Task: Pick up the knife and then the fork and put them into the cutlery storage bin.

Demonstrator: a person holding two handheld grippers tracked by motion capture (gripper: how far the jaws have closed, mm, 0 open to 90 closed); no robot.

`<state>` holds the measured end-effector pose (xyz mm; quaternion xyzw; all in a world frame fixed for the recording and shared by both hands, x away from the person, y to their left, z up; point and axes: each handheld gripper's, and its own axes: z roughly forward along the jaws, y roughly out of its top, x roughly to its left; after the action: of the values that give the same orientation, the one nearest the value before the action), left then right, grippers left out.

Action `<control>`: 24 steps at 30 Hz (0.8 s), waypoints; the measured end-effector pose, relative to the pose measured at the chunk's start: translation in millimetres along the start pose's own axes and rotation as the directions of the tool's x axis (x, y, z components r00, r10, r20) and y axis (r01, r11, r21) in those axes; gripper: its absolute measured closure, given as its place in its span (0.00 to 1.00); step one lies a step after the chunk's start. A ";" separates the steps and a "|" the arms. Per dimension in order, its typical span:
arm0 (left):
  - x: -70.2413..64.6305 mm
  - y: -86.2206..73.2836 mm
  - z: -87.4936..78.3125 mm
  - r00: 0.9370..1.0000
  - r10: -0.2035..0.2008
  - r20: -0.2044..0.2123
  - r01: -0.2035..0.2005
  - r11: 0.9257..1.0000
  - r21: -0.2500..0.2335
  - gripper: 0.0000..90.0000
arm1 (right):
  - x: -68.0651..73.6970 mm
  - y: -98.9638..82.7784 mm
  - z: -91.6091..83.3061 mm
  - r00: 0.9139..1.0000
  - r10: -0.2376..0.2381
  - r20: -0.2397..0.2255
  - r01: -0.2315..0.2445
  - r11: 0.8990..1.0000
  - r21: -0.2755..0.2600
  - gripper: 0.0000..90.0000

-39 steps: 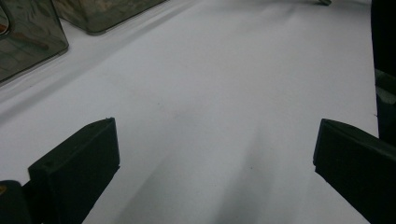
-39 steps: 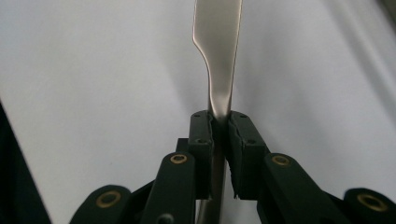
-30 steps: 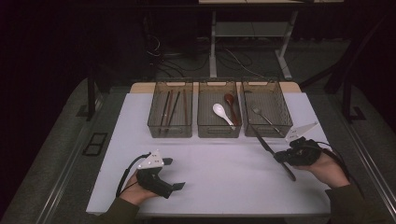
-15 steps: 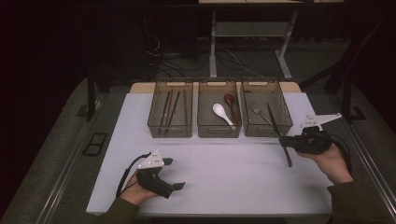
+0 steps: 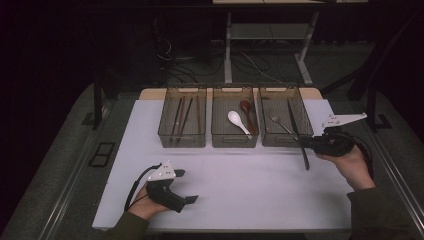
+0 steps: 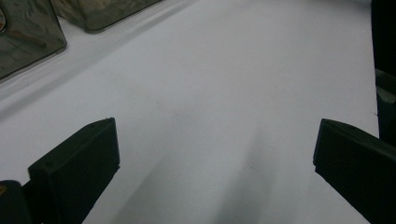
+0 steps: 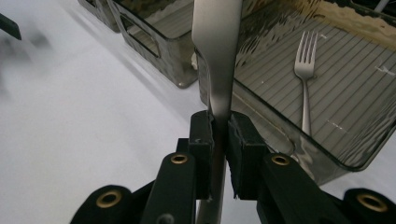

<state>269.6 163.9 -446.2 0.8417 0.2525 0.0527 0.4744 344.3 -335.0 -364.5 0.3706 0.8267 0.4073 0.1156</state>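
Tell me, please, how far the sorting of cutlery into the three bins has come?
Done: the dark sticks lie in the left smoky plastic bin, the white spoon in the middle bin, the steel fork in the right bin. In hand: the right tongs grip a flat steel utensil at that bin's edge. Left: dropping it in; the left tongs rest open.

three smoked-plastic bins sit in a row on the white table [image 5: 225, 195]. relative to the middle bin [image 5: 234, 143], holding a white spoon [image 5: 237, 121] and a brown spoon [image 5: 248, 114]: left bin [image 5: 182, 142] holds chopsticks [image 5: 181, 116].
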 end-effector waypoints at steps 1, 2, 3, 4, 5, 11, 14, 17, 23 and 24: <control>0.0 0.0 0.0 1.000 0.000 0.000 0.000 1.000 0.000 0.00 | -0.2 1.3 0.0 1.000 -0.004 0.001 0.004 1.000 -0.002 0.89; -0.1 0.0 0.0 1.000 -0.001 0.000 0.001 1.000 0.000 0.00 | -0.3 2.4 0.2 1.000 -0.004 0.005 0.004 1.000 -0.003 0.89; 0.0 0.0 0.0 1.000 0.000 0.001 0.000 1.000 0.000 0.00 | -0.8 3.6 0.3 1.000 -0.003 0.005 0.003 1.000 -0.006 0.89; 0.0 0.0 0.1 1.000 0.000 0.001 0.000 1.000 0.000 0.00 | -1.0 4.3 0.6 1.000 -0.001 0.002 0.001 1.000 -0.010 0.89; 0.0 0.0 0.1 1.000 0.000 0.001 0.000 1.000 0.000 0.00 | -1.7 5.3 0.8 1.000 0.001 0.005 -0.001 1.000 -0.011 0.89; -0.2 0.0 0.5 1.000 -0.001 0.002 0.001 1.000 0.000 0.00 | -5.4 9.6 1.7 1.000 0.011 0.014 -0.010 1.000 -0.029 0.89; -0.3 0.1 0.5 1.000 0.000 0.002 0.000 1.000 0.000 0.00 | -6.7 12.3 1.3 1.000 0.019 0.016 -0.019 0.999 -0.039 0.89; -0.3 0.1 0.6 1.000 0.001 0.003 -0.001 1.000 0.000 0.00 | -8.3 16.0 0.8 1.000 0.019 0.022 -0.018 0.999 -0.051 0.89; -0.3 0.1 0.5 1.000 0.001 0.003 -0.001 1.000 0.000 0.00 | -9.6 23.7 1.0 0.999 0.016 0.044 -0.013 0.998 -0.063 0.89; -0.3 0.1 0.5 1.000 0.001 0.003 -0.001 1.000 0.000 0.00 | -10.2 25.2 0.8 0.999 0.013 0.047 -0.010 0.998 -0.068 0.89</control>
<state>269.5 163.3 -446.3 0.8419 0.2513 0.0518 0.4747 364.9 -331.8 -347.0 0.3807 0.8073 0.4267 0.1454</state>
